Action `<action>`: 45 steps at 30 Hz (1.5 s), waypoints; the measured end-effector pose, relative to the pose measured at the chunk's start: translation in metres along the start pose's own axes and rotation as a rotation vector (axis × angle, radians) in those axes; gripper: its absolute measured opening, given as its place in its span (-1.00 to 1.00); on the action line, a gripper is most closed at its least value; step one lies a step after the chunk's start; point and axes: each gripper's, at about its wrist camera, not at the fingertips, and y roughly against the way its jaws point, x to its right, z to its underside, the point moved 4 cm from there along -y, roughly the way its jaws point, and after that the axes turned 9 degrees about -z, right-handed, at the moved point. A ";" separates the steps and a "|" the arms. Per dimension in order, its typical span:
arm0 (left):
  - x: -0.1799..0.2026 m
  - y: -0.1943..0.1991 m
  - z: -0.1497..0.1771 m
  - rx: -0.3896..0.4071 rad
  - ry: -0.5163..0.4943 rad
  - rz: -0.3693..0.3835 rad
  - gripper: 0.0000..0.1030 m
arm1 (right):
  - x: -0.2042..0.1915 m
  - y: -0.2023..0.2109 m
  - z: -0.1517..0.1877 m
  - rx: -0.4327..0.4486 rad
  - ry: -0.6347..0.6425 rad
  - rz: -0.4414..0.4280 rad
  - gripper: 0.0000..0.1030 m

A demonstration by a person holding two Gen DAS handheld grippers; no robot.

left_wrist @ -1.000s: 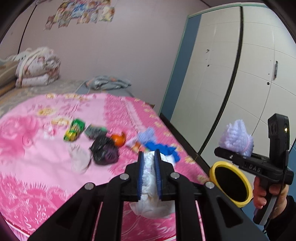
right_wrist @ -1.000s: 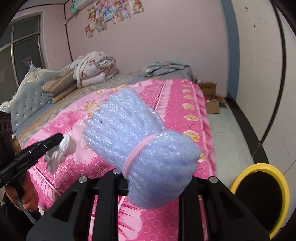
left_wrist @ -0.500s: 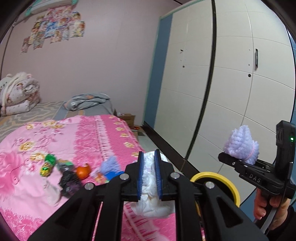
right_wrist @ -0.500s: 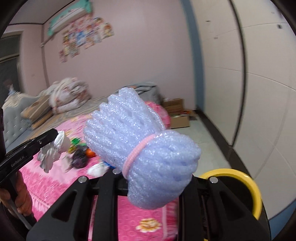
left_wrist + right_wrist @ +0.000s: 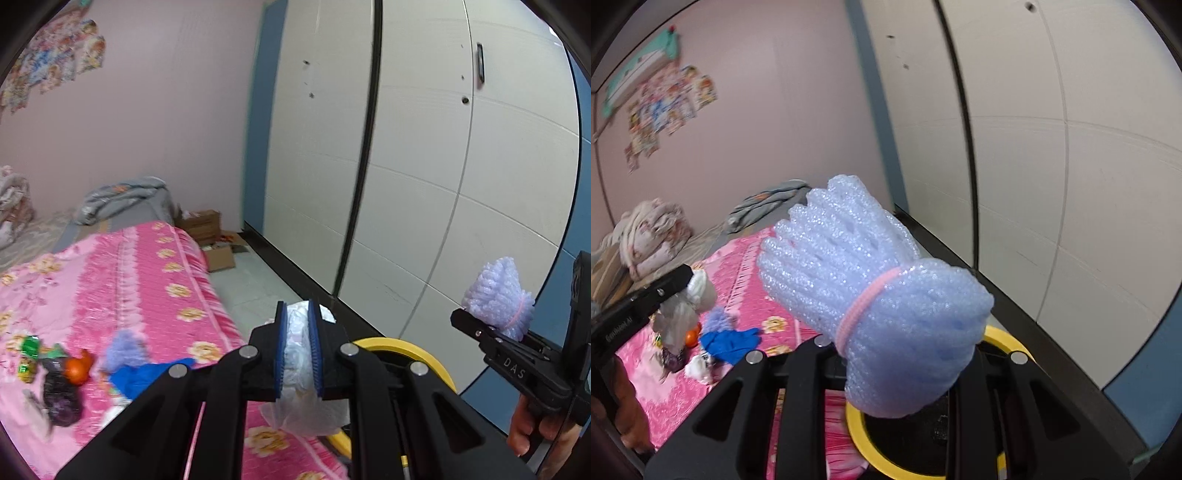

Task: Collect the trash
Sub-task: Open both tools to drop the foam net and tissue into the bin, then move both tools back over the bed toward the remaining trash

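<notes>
Left wrist view shows my left gripper (image 5: 298,350) pressed together on a crumpled white plastic wrapper (image 5: 300,376), which hangs out below the blue pads (image 5: 280,347). Compared with one second ago, the view has swung away from the pink bedspread (image 5: 110,280) toward the wardrobe doors (image 5: 424,166), and the yellow-rimmed bin (image 5: 413,350) now sits right behind the wrapper instead of far to the side. I judge this means both pieces are almost at the drop point. My right gripper (image 5: 476,325), seen at the right of this view with a person's hand (image 5: 532,432) on its handle, is pinching a bundle of lilac foam fruit net (image 5: 496,299) tied with a pink band. In the right wrist view the same foam net (image 5: 875,302) fills the middle, and the bin (image 5: 864,443) lies directly under it; earlier the bin was only at the lower right corner, so this hand has come over the opening. The jaws of the right gripper are mostly hidden by the net, but the net sits firmly, so I take it as held. Other trash is not yet collected on the bedspread: a blue glove (image 5: 147,373), a small orange thing (image 5: 75,369), a dark crumpled bag (image 5: 61,398) and a green wrapper (image 5: 29,347). Next I would open over the bin.
</notes>
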 end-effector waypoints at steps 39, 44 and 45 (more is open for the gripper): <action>0.056 -0.109 0.048 -0.168 0.061 0.107 0.38 | 0.082 -0.037 0.056 0.004 -0.110 0.292 0.58; 0.040 -0.096 0.041 -0.140 0.074 0.076 0.46 | 0.072 -0.030 0.048 0.023 -0.107 0.275 0.60; 0.035 -0.092 0.039 -0.132 0.079 0.070 0.47 | 0.069 -0.028 0.046 0.026 -0.108 0.268 0.60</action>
